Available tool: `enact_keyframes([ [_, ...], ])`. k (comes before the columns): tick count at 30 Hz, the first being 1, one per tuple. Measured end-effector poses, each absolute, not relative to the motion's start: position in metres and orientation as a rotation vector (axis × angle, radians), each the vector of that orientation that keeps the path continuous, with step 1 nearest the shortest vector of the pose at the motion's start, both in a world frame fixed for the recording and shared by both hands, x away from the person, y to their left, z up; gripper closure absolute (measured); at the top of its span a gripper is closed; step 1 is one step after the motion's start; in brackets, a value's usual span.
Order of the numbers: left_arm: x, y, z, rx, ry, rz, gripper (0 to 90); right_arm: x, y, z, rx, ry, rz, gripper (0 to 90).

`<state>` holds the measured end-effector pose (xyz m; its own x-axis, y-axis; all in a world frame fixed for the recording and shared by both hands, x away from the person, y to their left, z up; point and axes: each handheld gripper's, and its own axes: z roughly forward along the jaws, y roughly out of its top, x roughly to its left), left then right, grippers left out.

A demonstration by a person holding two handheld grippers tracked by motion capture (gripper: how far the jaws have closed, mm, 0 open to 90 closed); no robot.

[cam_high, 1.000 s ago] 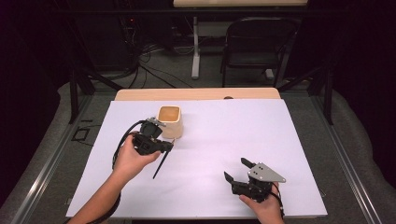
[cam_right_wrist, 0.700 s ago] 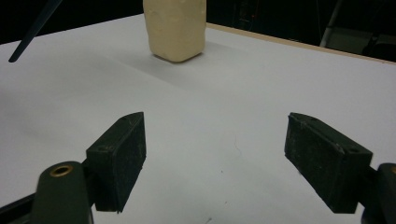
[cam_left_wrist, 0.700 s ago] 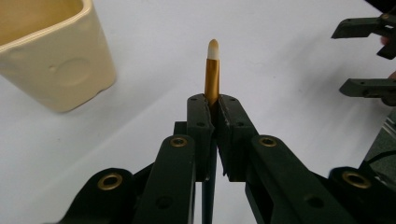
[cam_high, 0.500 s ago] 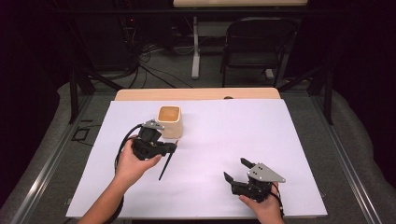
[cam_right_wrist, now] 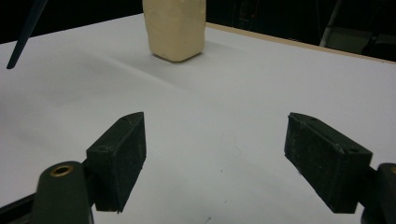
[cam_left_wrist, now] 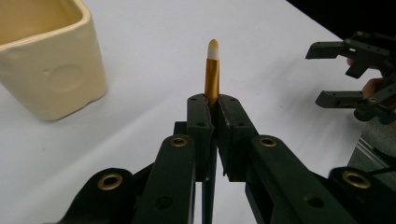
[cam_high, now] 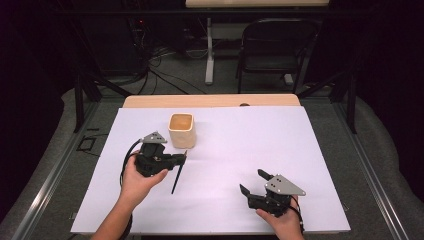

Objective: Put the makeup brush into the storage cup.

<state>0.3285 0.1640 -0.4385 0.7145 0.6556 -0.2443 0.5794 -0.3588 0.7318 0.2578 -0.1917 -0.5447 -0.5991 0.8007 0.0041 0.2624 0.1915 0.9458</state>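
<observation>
Left gripper (cam_high: 184,156) clenched on brush (cam_left_wrist: 212,70) near gold collar, white tip up, dark handle hanging clear of white table (cam_high: 300,150). Cream cup (cam_high: 181,130) just beside, at gripper's 12 o'clock: likely drop target. Right gripper (cam_high: 253,182) released, holding nothing, parked at table's 5 o'clock, out of way.

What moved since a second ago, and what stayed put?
The left gripper, shut on the brush, turned a little and drew slightly away from the cream cup. The brush's dark handle swung nearer upright. The cup and the open right gripper stayed put.
</observation>
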Motion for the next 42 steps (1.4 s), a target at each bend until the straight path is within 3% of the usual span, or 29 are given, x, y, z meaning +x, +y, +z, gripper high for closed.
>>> enact_keyframes([
  [17, 0.319, 0.182, -0.446, 1.944, 0.905, 0.142, 83.8, 0.257, -0.192, -0.543, 0.983, 1.966, 1.418, 20.7],
  [42, 0.309, 0.171, -0.448, 1.881, 0.822, 0.166, 83.9, 0.256, -0.189, -0.539, 0.953, 1.968, 1.431, 23.7],
])
